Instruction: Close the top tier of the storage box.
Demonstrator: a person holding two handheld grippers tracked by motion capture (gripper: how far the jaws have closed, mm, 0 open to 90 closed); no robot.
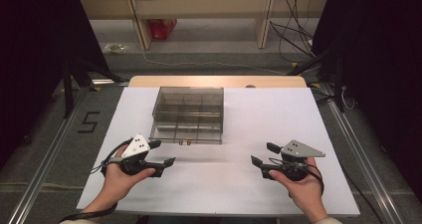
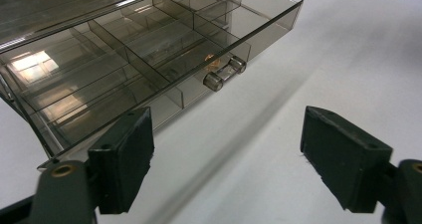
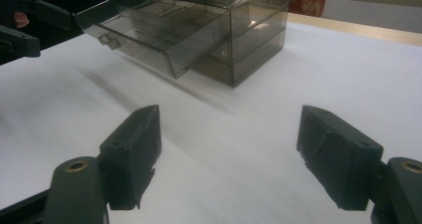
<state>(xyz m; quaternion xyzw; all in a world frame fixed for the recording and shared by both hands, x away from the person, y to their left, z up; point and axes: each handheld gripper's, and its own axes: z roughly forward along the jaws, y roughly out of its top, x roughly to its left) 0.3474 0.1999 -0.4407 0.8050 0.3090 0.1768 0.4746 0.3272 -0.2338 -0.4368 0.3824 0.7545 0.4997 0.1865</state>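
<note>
A smoky transparent plastic drawer box (image 1: 187,113) sits at the middle of the white worktop (image 1: 259,114), its top drawer (image 2: 149,59) pulled out toward the person, with a small clear bar handle (image 2: 224,72) on its front. The left gripper (image 1: 165,152) rests near the drawer's front left, fingers (image 2: 124,159) apart, gripping nothing. The right gripper (image 1: 263,153) sits well apart to the right, fingers (image 3: 338,157) spread wide over bare worktop

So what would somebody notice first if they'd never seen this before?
Probably the see-through smoky plastic box in the middle of the white table, with its top drawer pulled out and showing little compartments. Next, the two black grippers near the front edge, the left gripper and the right gripper, both with jaws open and holding nothing.
</note>
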